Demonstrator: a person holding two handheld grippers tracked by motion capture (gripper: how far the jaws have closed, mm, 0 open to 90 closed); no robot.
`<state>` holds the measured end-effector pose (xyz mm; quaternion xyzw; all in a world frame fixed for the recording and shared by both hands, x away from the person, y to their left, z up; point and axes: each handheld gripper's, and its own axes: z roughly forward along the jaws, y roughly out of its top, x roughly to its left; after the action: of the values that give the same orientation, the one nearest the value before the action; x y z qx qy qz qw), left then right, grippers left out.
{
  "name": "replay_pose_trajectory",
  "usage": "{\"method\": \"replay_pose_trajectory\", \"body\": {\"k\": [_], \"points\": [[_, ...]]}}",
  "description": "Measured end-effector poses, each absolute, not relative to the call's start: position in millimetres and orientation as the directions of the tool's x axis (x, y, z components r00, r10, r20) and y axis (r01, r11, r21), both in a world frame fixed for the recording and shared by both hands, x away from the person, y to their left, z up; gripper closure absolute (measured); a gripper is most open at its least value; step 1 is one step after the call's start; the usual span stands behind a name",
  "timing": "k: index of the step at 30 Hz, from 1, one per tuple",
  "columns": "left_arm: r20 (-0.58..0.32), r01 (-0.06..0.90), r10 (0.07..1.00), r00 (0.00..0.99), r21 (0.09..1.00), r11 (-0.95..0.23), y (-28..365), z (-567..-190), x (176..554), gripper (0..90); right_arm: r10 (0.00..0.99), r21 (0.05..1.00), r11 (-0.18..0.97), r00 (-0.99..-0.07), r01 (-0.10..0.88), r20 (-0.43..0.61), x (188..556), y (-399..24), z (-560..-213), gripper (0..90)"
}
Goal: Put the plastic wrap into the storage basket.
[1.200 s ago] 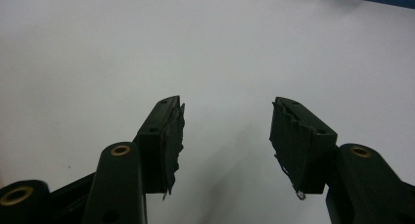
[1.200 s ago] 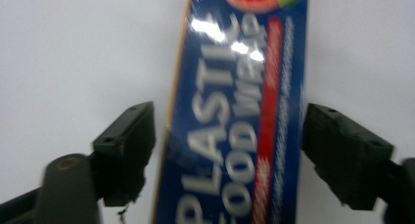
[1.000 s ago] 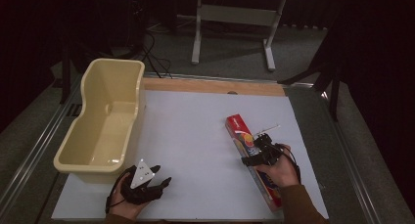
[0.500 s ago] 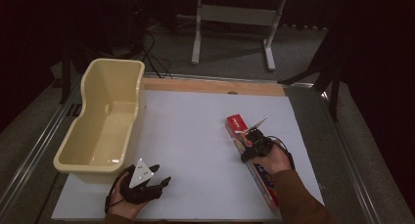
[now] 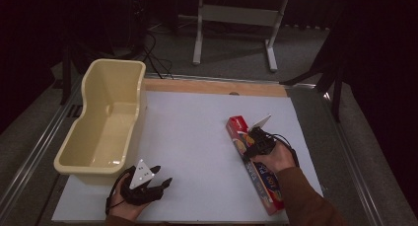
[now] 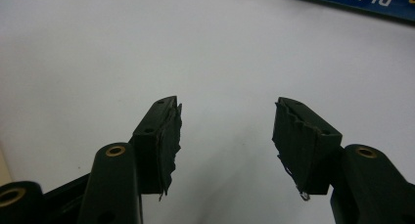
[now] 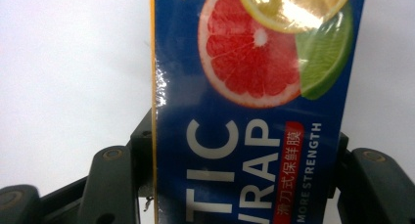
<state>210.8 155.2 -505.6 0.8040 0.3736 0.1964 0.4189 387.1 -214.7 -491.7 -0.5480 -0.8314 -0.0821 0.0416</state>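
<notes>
Presently, long blue-and-red cardboard plastic-wrap box [image 5: 254, 168], flat on white desk [image 5: 197, 137] at right, straddled by right claw [image 5: 253, 146], jaws at both long sides, closure uncertain; left claw [image 5: 160, 182] spread, empty, beside cream plastic tub [image 5: 106, 120]; advisable: squeeze squarely, lift level.

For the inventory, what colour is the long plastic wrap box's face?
Blue, with citrus slices; clearest in the right gripper view.

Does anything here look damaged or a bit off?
Yes: the black padding on the left gripper is ragged, frayed at its edges with a loose thread hanging. The plastic wrap box lies slanted on the table, though undamaged.
</notes>
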Motion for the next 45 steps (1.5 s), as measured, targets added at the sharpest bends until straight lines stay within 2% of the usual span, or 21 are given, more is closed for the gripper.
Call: {"method": "replay_pose_trajectory", "body": {"k": [10, 18, 30, 36, 45], "points": [[0.008, 0.428, 0.758, 0.653, 0.822, -0.377, 151.9, -505.2, 210.4, 43.8, 0.874, 0.188, 0.333, -0.377, 0.924, 0.306, 381.1, -209.4, -466.9, 39.7], [0.012, 0.429, 0.764, 0.646, 0.821, -0.376, 152.3, -504.9, 210.7, 43.0, 0.793, 0.271, 0.322, -0.414, 0.907, 0.447, 376.3, -179.2, -440.3, 39.7], [0.018, 0.428, 0.759, 0.651, 0.816, -0.387, 147.6, -505.6, 210.1, 40.0, 0.738, 0.298, 0.293, -0.413, 0.908, 0.533, 391.3, -139.4, -424.4, 39.7], [0.016, 0.444, 0.782, 0.623, 0.816, -0.370, 148.0, -505.2, 210.0, 36.6, 0.684, 0.385, 0.215, -0.419, 0.898, 0.597, 397.1, -113.2, -405.5, 39.7], [0.009, 0.450, 0.801, 0.599, 0.824, -0.346, 151.3, -504.0, 210.1, 34.1, 0.653, 0.418, 0.176, -0.424, 0.891, 0.627, 407.0, -76.6, -390.5, 39.7]]}}
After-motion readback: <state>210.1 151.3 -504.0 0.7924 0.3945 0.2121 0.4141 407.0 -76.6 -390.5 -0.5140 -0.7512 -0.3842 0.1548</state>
